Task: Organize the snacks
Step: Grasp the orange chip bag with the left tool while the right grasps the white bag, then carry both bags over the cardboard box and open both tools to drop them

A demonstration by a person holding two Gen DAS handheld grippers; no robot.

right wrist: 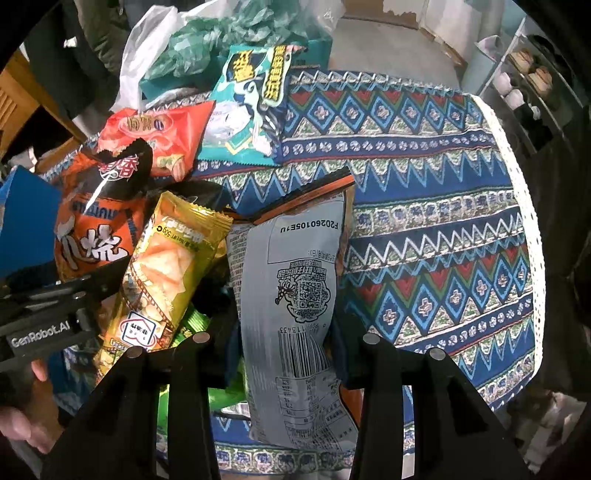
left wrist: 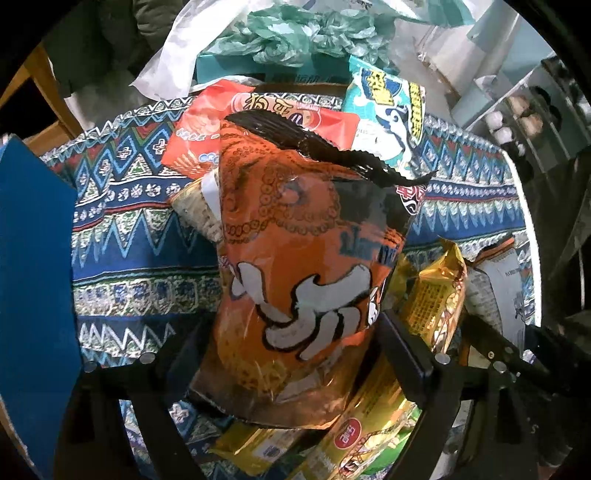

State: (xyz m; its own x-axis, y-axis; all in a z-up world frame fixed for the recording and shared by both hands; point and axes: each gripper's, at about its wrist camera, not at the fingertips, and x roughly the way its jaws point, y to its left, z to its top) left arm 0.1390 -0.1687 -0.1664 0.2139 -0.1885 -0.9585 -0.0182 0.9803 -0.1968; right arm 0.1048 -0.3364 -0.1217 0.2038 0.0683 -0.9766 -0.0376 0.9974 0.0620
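My left gripper [left wrist: 291, 354] is shut on an orange snack bag [left wrist: 303, 258] with white characters, held upright above the table; the bag also shows at the left in the right wrist view [right wrist: 92, 221]. My right gripper [right wrist: 284, 343] is shut on a silver-backed bag [right wrist: 295, 295] with a barcode and QR code, its orange top edge pointing away. A gold bag [right wrist: 162, 266] lies between the two; it also shows in the left wrist view [left wrist: 436, 295]. A red bag [right wrist: 162, 136] and a teal bag [right wrist: 251, 107] lie further back.
The table [right wrist: 424, 184] wears a blue patterned cloth with a white lace edge. A blue box [left wrist: 33, 277] stands at the left. Green and white plastic bags [left wrist: 295, 33] and a teal box are piled at the far edge. A shelf [right wrist: 524, 81] stands at the right.
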